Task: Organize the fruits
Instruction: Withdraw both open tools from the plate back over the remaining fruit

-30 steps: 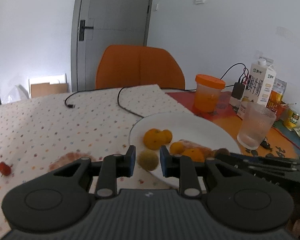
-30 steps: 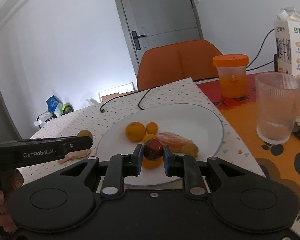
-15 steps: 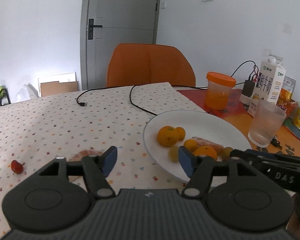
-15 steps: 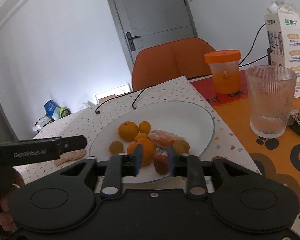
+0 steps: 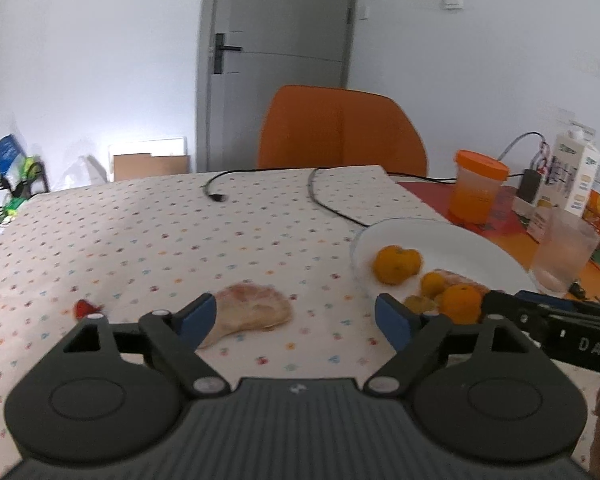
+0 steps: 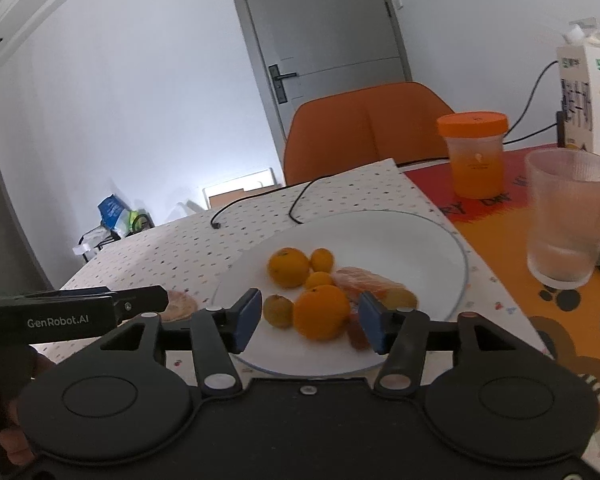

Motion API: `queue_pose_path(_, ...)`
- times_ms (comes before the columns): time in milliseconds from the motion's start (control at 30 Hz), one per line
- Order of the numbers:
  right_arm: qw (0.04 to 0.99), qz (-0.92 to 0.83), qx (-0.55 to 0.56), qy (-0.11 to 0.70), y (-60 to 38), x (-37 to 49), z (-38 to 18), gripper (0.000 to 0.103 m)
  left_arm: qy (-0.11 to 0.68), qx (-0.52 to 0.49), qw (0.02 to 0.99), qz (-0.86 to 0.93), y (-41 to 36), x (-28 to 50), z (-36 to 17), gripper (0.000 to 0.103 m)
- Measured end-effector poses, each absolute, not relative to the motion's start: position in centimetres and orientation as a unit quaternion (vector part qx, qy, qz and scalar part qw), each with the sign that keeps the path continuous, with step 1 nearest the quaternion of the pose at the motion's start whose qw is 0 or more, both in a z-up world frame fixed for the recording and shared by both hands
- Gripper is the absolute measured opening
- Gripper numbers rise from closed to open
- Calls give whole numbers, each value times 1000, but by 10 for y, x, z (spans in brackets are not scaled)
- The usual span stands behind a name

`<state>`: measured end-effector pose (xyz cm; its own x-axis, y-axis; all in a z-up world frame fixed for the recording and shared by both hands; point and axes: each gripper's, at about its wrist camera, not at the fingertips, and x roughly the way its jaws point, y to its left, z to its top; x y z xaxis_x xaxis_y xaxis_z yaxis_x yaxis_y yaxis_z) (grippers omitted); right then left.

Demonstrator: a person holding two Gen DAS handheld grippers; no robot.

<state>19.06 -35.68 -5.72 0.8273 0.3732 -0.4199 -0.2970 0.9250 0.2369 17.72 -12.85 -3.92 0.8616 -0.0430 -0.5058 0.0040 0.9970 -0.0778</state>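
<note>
A white plate [image 6: 400, 240] holds several small oranges [image 6: 321, 312], a greenish-brown fruit [image 6: 278, 310], a peeled segment [image 6: 360, 278] and a dark red fruit [image 6: 358, 335]. My right gripper [image 6: 311, 324] hovers at the plate's near rim, its jaws opening. The large orange shows between the pads, but they touch nothing. My left gripper [image 5: 296, 320] is over the dotted tablecloth left of the plate [image 5: 440, 236], jaws opening wide and empty. A pale peeled piece [image 5: 252, 312] lies on the cloth just beyond its fingers. A small red fruit [image 5: 85, 308] sits further left.
A ribbed glass [image 6: 568, 220], an orange-lidded cup [image 6: 474, 152] and a milk carton [image 6: 588, 92] stand to the right of the plate on an orange mat. Black cables [image 5: 328, 204] cross the far cloth. An orange chair [image 5: 340, 132] stands behind the table.
Both grippers opened. The left one let the greenish fruit go on the plate and swung left toward the pale piece. The right one dropped the dark red fruit onto the plate.
</note>
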Motion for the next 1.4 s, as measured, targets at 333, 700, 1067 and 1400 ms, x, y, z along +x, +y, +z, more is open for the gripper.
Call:
queue_pose_path(333,948,200,62,238,-323,190,-55,57,263,-58,963,27,-90,163,-40,88)
queue_pose_path(700,943,228,45,239,-289,185,-53,63,255,-70,962,60,-57,146,-38,93)
queue_pose_path(1067,939,248,22,236,-256,182,-52,103,256,-93,958,89,-18,134,-44,94)
queue_pose_path(1400,931,266,2,251,-224,188,-55,103,257,-105,955,101,6,135,-45,103)
